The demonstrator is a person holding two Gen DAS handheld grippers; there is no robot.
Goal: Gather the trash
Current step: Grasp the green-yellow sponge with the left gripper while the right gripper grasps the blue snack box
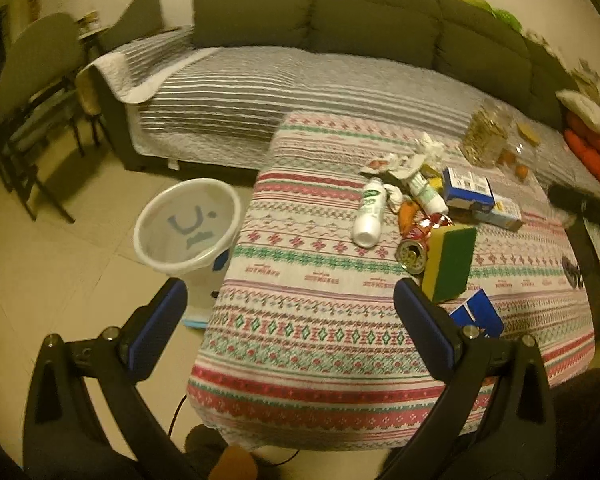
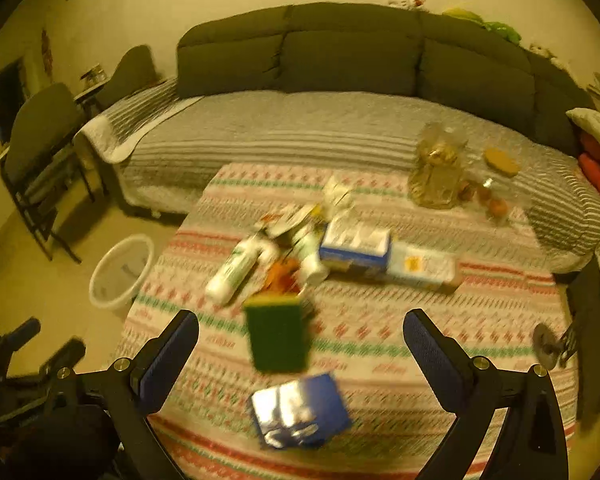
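Here the left gripper (image 1: 288, 304) is seen with its blue-padded fingers spread wide apart and nothing between them, held above the near left edge of the tabletop (image 1: 300, 344), which is covered by a cloth patterned in red, green and white. The right gripper (image 2: 300, 340) is likewise spread wide and holds nothing, poised over the near half of the same tabletop.

The trash is gathered in a loose heap near the middle of the cloth. A white bottle with green print (image 1: 369, 213) lies on its side at the left of the heap, and a second white bottle (image 1: 427, 194) lies just beside it. A blue-and-white carton (image 1: 467, 189) rests at the right, touching a longer pale box (image 1: 500, 212). A crushed can (image 1: 412, 255) lies beside a yellow-and-green sponge (image 1: 450, 262), which stands tilted on its edge. Crumpled white paper (image 1: 428, 148) sits at the far side of the heap. A blue foil wrapper (image 2: 300, 412) lies apart, nearest the grippers.

A white bin with a liner (image 1: 188, 228) stands on the tiled floor just beside the left edge of the tabletop. A grey sofa (image 1: 340, 24) with a striped cover is seen behind. The right wrist view is blurred.
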